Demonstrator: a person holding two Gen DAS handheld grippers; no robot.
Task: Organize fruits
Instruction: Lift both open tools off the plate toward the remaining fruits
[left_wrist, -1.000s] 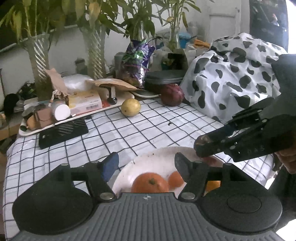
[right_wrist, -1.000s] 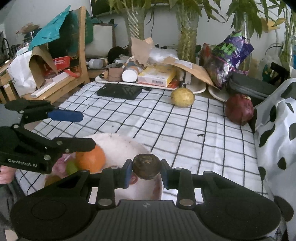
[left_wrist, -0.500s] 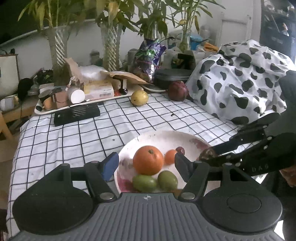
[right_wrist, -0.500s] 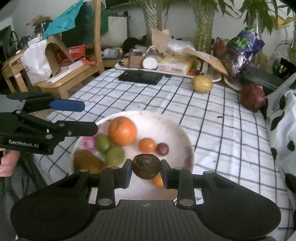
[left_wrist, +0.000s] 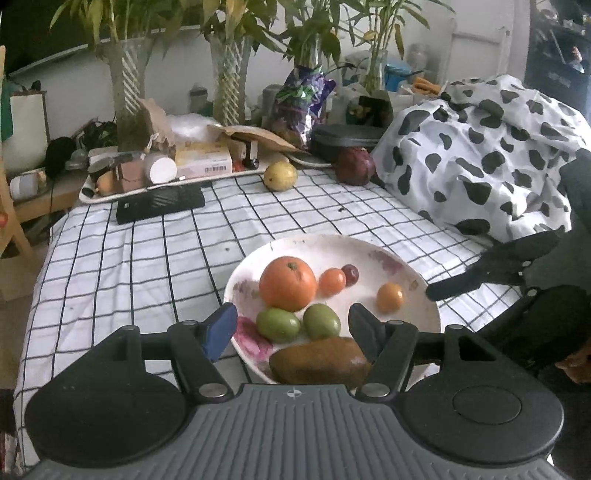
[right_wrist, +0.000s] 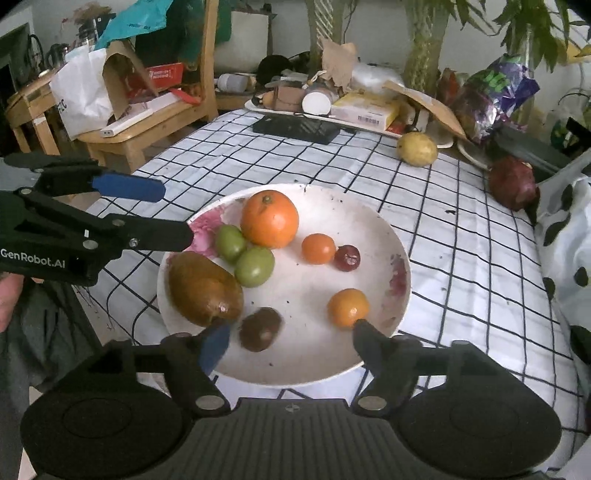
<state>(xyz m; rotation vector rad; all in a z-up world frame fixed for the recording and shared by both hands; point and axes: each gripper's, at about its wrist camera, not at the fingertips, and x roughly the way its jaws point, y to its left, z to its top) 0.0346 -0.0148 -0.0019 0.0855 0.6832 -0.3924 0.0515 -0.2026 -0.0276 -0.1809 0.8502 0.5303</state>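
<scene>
A white plate (right_wrist: 369, 221) on the checked tablecloth holds a large orange (right_wrist: 269, 218), two green fruits (right_wrist: 254, 266), a brown pear-shaped fruit (right_wrist: 203, 288), a small tomato (right_wrist: 318, 248), a dark red fruit (right_wrist: 347, 257), a small orange fruit (right_wrist: 348, 307) and a brown round fruit (right_wrist: 260, 328). My right gripper (right_wrist: 290, 345) is open over the plate's near edge, the brown round fruit lying free between its fingers. My left gripper (left_wrist: 291, 328) is open and empty over the plate (left_wrist: 369, 247). A yellow fruit (left_wrist: 280, 176) and a dark red fruit (left_wrist: 354, 166) lie farther back.
A cluttered white tray (left_wrist: 110, 194) and a black flat case (left_wrist: 160, 203) sit at the table's far side, with vases of plants behind. A cow-print cloth (left_wrist: 480, 147) covers the right. A wooden chair (right_wrist: 147, 122) stands to the left.
My right gripper has opened and let go of the brown round fruit, which now lies on the plate. Both grippers have drawn back, so more of the plate shows.
</scene>
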